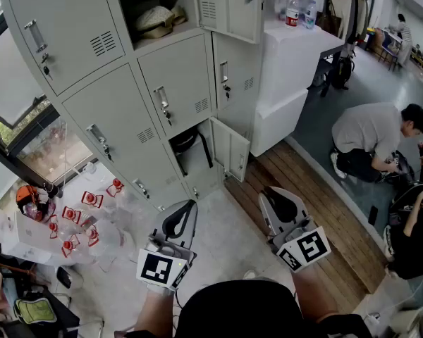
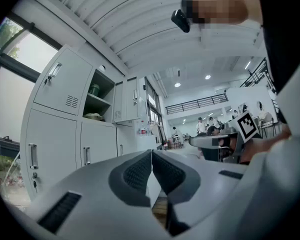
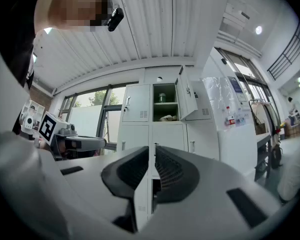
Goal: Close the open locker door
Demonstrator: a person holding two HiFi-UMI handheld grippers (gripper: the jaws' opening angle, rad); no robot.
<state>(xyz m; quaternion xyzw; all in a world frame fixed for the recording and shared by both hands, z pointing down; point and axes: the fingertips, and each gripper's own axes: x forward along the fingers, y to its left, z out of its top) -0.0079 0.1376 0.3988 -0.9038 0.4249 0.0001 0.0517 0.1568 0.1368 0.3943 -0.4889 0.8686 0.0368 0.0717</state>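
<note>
While lower locker door stands open, left gripper, right gripper clamped empty.

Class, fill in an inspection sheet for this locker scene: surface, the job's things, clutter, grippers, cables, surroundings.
Surface: pale floor, with a wooden strip at right.
Job's things: lockers; lower door stands open, black bag inside; upper door also open, beside a shelf holding a pale bundle.
Clutter: wrapped red items on the floor at left; bottles on a white cabinet.
Grippers: left gripper and right gripper both shut, empty, short of the lockers.
Cables: nothing seen.
Surroundings: window at left; people crouched at right.
</note>
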